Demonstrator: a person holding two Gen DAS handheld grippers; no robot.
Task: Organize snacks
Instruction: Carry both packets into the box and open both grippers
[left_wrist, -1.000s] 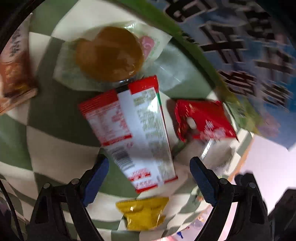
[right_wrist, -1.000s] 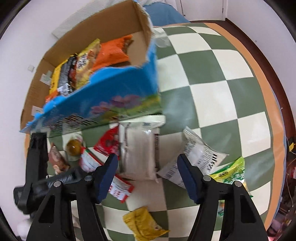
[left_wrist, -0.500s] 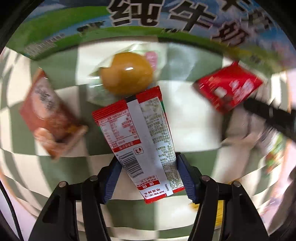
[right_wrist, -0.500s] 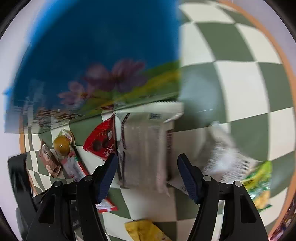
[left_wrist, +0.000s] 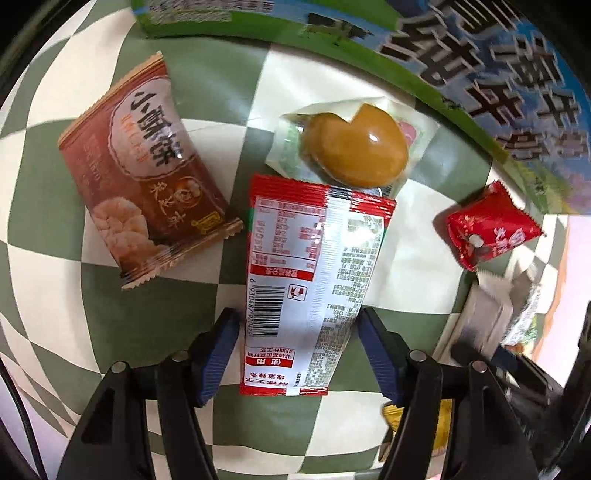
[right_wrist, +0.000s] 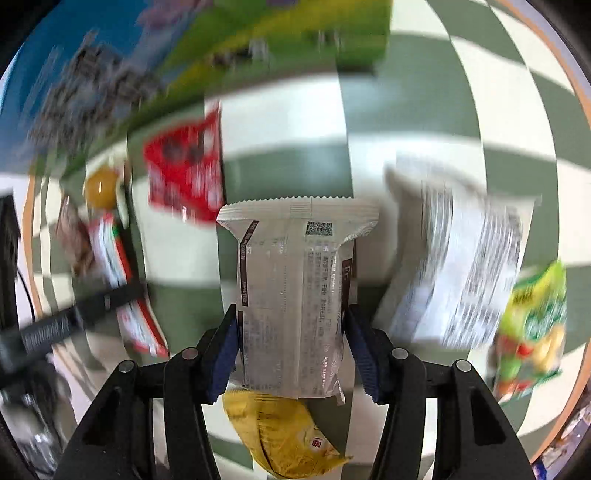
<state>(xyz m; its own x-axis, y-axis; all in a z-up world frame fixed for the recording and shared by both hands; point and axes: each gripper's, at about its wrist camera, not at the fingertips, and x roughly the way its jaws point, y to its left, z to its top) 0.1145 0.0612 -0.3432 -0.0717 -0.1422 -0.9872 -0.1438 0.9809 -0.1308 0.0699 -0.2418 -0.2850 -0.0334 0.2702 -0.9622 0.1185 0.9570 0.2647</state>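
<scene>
Left gripper (left_wrist: 295, 332) is closed onto the long red-and-silver foil sachet (left_wrist: 314, 280), barcode side up, over the green-and-white checked floor (left_wrist: 177, 317) near the blue-and-green printed carton (left_wrist: 480, 62). Right gripper (right_wrist: 291, 332) pinches the white plastic snack pack (right_wrist: 295, 295) by its sides, above a crumpled yellow packet (right_wrist: 280, 435). Risk: both holds sit low on slick film, so either pack could slip or swing into the wrapped brown egg (left_wrist: 354, 151) when lifted.

A: What surface is underneath?
B: A cloth (left_wrist: 48, 317) checkered in green and cream, with an orange border (right_wrist: 581, 110) along its edge.
A: And past the edge?
B: Pale, pinkish-white floor (left_wrist: 554, 354), evenly lit.
</scene>
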